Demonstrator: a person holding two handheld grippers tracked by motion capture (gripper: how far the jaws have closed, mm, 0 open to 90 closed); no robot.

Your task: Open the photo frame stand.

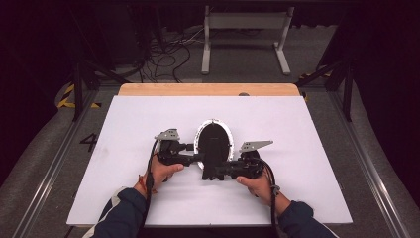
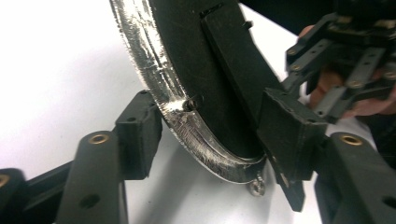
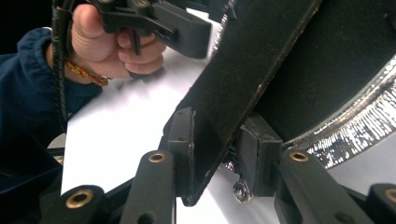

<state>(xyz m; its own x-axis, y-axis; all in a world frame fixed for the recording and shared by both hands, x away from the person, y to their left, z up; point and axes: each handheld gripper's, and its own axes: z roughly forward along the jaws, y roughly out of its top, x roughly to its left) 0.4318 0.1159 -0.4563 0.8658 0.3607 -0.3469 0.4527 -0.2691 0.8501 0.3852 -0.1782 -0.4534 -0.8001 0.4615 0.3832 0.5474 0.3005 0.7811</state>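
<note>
An oval frame [image 1: 214, 130] with a silver rim [image 2: 154, 70] and a black back rests tilted on the white board [image 1: 148, 119], back side up. A black stand flap [image 1: 214, 158] runs down its back. My left gripper [image 2: 212, 135] straddles the frame's lower rim, one pad against the silver edge and the other against the black back. My right gripper [image 3: 219, 149] is shut on the stand flap [image 3: 243, 79] near its free end. In the high view the left gripper [image 1: 194, 148] and right gripper [image 1: 218, 171] meet at the frame's near end.
The white board lies on a wooden table [image 1: 208, 89]. Behind the table are a white stand [image 1: 245, 34] and loose cables [image 1: 163, 54] on the floor. Metal rails [image 1: 54, 163] run along both sides.
</note>
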